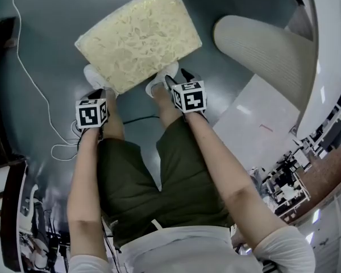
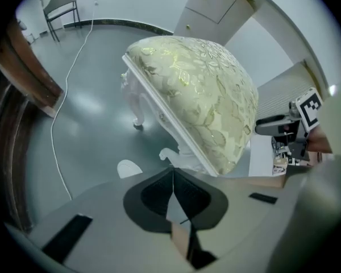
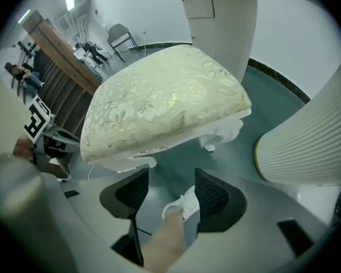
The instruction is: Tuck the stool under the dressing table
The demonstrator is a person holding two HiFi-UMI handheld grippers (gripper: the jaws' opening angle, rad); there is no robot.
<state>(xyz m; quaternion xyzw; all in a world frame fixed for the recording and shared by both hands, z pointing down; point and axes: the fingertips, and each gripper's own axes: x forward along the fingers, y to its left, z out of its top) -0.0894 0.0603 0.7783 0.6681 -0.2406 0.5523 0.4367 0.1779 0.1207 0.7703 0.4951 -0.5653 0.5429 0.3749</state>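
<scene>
Two jaw states first: left gripper [image 2: 173, 195] is clenched on nothing, right gripper [image 3: 170, 195] is spread wide with only our shoe [image 3: 184, 203] showing through the gap, no part of the stool [image 1: 139, 36] in it. Neither touches the stool yet. It stands on the floor just beyond our toes, near edge over our shoes, skewed to us with one corner pointing far. The white unit with drawers [image 2: 213, 10] at the far right looks like the dressing table, well apart from the stool; we can't tell where its knee opening is from here. Our plan: bite the white seat frame [image 3: 224, 128] under the cushion, not the soft top, which would just squash and slip. Right jaws look wide enough already; left must open first, or serve as a closed pusher on the near edge. Square the stool to the table before sliding, and keep force low and even on both sides so the carved legs [image 2: 137, 115] don't chatter or tip. Hazards: cable [image 1: 44, 101] on the left, ribbed cream body [image 1: 261, 41] on the right, pale floor panel [image 1: 256, 110] edge catching a leg.
</scene>
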